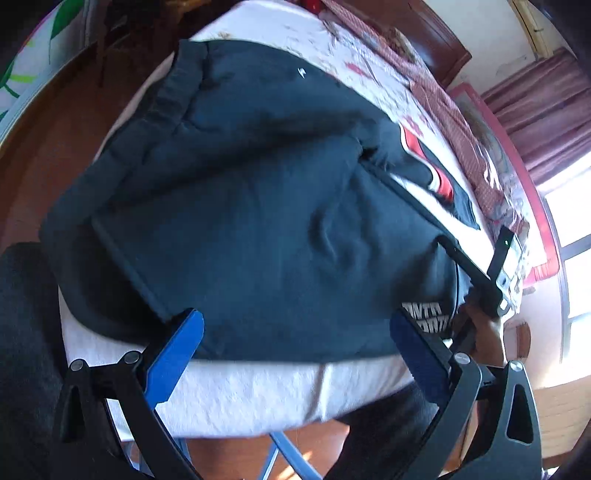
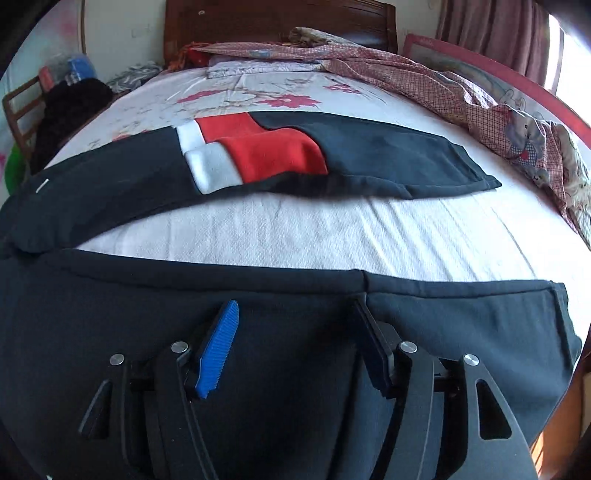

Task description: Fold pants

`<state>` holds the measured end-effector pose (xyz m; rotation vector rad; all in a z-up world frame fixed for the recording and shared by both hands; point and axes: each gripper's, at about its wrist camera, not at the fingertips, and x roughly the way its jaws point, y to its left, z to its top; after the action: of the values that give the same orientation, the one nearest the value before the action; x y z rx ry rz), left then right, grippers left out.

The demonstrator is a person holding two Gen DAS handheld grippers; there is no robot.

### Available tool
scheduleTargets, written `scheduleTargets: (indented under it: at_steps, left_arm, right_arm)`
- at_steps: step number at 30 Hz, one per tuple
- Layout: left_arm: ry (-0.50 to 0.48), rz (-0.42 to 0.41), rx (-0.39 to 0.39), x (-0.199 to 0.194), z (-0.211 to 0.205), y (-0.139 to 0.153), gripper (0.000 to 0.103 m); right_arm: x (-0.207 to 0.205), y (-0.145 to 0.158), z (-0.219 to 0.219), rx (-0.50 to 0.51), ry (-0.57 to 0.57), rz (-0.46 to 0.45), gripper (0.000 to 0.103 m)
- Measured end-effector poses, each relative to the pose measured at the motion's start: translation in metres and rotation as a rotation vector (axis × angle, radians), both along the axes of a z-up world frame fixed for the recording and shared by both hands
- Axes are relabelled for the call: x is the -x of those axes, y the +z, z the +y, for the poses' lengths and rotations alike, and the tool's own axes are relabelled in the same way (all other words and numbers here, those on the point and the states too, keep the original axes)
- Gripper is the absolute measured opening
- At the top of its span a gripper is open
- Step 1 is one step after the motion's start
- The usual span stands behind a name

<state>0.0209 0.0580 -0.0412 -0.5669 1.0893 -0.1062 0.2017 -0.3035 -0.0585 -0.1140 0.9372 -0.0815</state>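
Note:
Dark navy pants (image 1: 258,206) lie spread on the bed. In the right wrist view the far leg (image 2: 388,158) shows red and white patches (image 2: 258,151), and the near leg (image 2: 147,302) runs across the front. My left gripper (image 1: 297,319) is open wide over the near edge of the pants, its blue fingers (image 1: 177,350) apart with nothing pinched. My right gripper (image 2: 295,306) is open just above the near leg, pads clear of the cloth. In the left wrist view the right gripper (image 1: 498,266) appears at the right, held by a hand (image 1: 485,332).
The bed sheet (image 2: 314,229) is white with red flowers farther back. A checked pink blanket (image 2: 424,85) is bunched along the far right side under a wooden headboard (image 2: 280,22). A chair with dark clothing (image 2: 66,110) stands left. Curtains (image 1: 546,107) and a window are on the right.

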Motion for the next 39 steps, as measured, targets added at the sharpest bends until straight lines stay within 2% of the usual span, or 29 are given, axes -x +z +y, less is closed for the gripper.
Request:
scheduleTargets:
  at_steps: [2,3,4,6,8,9,10,11,12,13,14,15,17,20,21,23,27,31,35,37,39]
  left_arm:
    - [0.027,-0.011,0.022,-0.017,0.009,-0.001,0.101]
    - [0.038,-0.021,0.034,-0.023,0.013,0.000,0.101]
    - [0.044,-0.031,0.037,-0.027,0.016,0.002,0.101]
    - [0.056,-0.072,0.025,-0.031,0.024,0.007,0.101]
    - [0.059,-0.103,-0.010,-0.034,0.030,0.009,0.101]
    - [0.050,-0.108,-0.014,-0.037,0.033,0.010,0.101]
    - [0.039,-0.110,-0.015,-0.040,0.037,0.010,0.101]
    - [0.033,-0.116,-0.018,-0.043,0.042,0.011,0.101]
    - [0.024,-0.129,-0.023,-0.045,0.046,0.013,0.101]
    - [0.014,-0.146,-0.040,-0.049,0.053,0.017,0.101]
    - [0.008,-0.163,-0.065,-0.053,0.063,0.020,0.101]
    - [-0.011,-0.189,-0.092,-0.061,0.074,0.024,0.101]
    - [-0.058,-0.244,-0.168,-0.077,0.096,0.029,0.101]
    - [-0.147,-0.356,-0.298,-0.112,0.126,0.035,0.101]
    - [-0.190,-0.376,-0.316,-0.126,0.135,0.035,0.101]
    - [-0.269,-0.366,-0.348,-0.158,0.148,0.029,0.101]
    - [-0.345,-0.339,-0.331,-0.209,0.168,0.010,0.101]
    - [-0.378,-0.344,-0.210,-0.233,0.177,-0.009,0.100]
    - [-0.444,-0.328,-0.113,-0.245,0.168,-0.026,0.083]
    - [-0.448,-0.330,-0.095,-0.244,0.168,-0.032,0.083]
    - [-0.437,-0.336,-0.070,-0.241,0.170,-0.033,0.078]
  right_arm:
    - [-0.003,0.008,0.009,0.055,0.001,0.025,0.062]
    - [0.003,0.016,0.013,0.035,0.000,0.022,0.062]
    - [0.012,0.027,0.018,-0.013,0.024,-0.018,0.062]
    - [0.026,0.038,0.047,-0.049,0.132,-0.046,0.062]
    - [0.027,0.032,0.082,-0.091,0.237,-0.019,0.062]
    - [0.023,0.022,0.099,-0.093,0.272,0.021,0.062]
    - [0.019,0.008,0.118,-0.046,0.299,0.056,0.062]
    - [0.014,-0.007,0.134,0.021,0.304,0.082,0.062]
    - [0.011,-0.009,0.135,0.033,0.263,0.026,0.079]
    - [0.004,-0.009,0.130,-0.004,0.201,0.025,0.084]
    - [-0.003,-0.011,0.123,-0.085,0.153,0.056,0.085]
    - [-0.005,-0.010,0.120,-0.116,0.132,0.054,0.086]
    - [-0.002,-0.011,0.128,-0.048,0.164,0.047,0.087]
    - [-0.003,-0.012,0.122,-0.088,0.152,0.053,0.087]
    - [-0.003,-0.012,0.122,-0.081,0.154,0.054,0.087]
    - [-0.003,-0.012,0.123,-0.070,0.143,0.056,0.087]
    - [-0.003,-0.013,0.124,-0.069,0.137,0.052,0.087]
    - [-0.006,-0.013,0.125,-0.066,0.130,0.060,0.087]
    - [-0.008,-0.013,0.126,-0.065,0.125,0.062,0.088]
    - [-0.008,-0.014,0.127,-0.063,0.124,0.063,0.088]
    - [-0.009,-0.014,0.127,-0.062,0.123,0.066,0.088]
